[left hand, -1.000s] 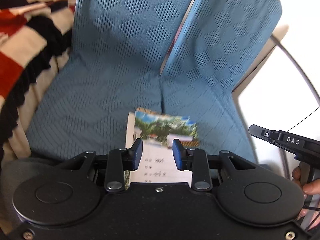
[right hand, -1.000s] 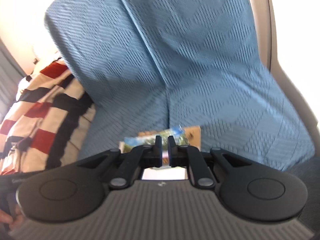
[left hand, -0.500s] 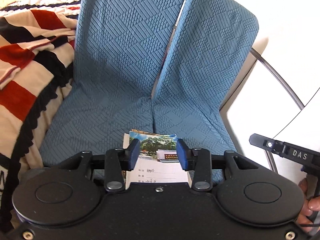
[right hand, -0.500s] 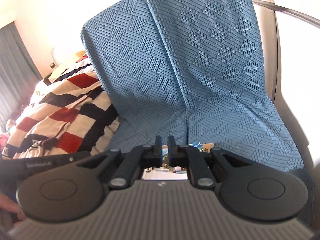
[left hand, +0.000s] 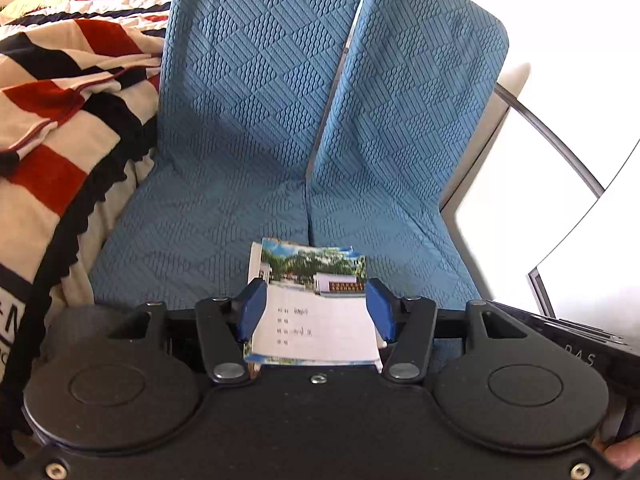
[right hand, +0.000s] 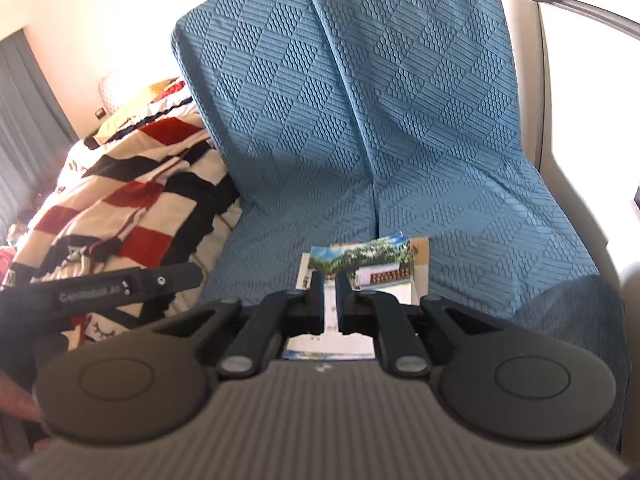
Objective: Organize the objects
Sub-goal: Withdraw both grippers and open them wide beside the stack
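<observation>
A small stack of booklets (left hand: 312,304) lies on the blue seat (left hand: 200,232), near its front edge and about at the seam between the two cushions. The top one has a photo of trees and a white building across its upper part and a white panel with a few written lines below. From the right wrist view more covers (right hand: 418,256) peep out under it at the far right corner, so the stack is not squared up.

The left claw (left hand: 312,312) has just been opening; its blue fingers (left hand: 250,310) stand either side of the top booklet, with the booklet between them but not pinched. The right claw (right hand: 330,300) is closed with only a thin slit between its fingers and nothing in it, hanging over the same stack.

These look light, thin and floppy, with glossy covers that would likely slide over each other. I'd take them by an edge near the middle, pinching through the whole stack, or the lower ones may slip out. The soft seat gives under pressure, which should help a finger get beneath. A striped blanket (left hand: 60,112) lies heaped beside the seat's left edge.
</observation>
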{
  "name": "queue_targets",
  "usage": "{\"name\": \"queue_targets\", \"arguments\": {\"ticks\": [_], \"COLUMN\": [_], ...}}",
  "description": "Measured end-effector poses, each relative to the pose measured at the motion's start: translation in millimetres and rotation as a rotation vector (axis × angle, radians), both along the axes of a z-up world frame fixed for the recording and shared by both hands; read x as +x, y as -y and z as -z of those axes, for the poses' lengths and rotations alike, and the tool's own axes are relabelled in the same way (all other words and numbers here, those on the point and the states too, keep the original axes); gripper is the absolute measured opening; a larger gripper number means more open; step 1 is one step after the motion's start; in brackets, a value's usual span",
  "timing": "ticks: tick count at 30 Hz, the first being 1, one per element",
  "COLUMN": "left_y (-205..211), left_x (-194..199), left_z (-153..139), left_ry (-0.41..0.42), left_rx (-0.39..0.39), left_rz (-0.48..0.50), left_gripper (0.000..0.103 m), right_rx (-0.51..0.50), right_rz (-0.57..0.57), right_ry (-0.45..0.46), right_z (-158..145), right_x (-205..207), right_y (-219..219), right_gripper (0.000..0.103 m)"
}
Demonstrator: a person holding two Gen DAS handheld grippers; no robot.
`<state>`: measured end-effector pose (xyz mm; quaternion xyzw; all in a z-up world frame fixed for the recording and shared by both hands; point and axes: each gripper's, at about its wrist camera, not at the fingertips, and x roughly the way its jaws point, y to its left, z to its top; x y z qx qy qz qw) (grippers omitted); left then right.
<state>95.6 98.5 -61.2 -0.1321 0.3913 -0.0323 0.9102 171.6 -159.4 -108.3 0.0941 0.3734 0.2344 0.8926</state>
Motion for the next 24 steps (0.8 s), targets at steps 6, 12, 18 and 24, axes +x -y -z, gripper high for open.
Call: {"name": "queue_targets", "arguments": {"ticks": [6,12,18,24], "left_y": [1,3,3,5], "left_x": [-11,-17,-21,-20], "left_z": [3,9,15,18], "left_ry": [0.015,0.004,-0.014,-0.024], "left_rx": [0.009,0.027,0.034,0.051], "left_rz": [-0.021,-0.028,-0.044,-0.044], "left_gripper": [0.084,0.096,0.1,0.1], "right_rx": [-0.017,-0.017,-0.046,-0.063], "right_rz": [0.042,0.07,0.064,0.065], "right_ry": [-0.012,0.006,-0.015,-0.03], "right_z": [9,17,26,31], "right_x": [-10,-15,-16,-17], "right_y": [5,11,11,9], "right_gripper": [0.052,0.086,0.094,0.094]}}
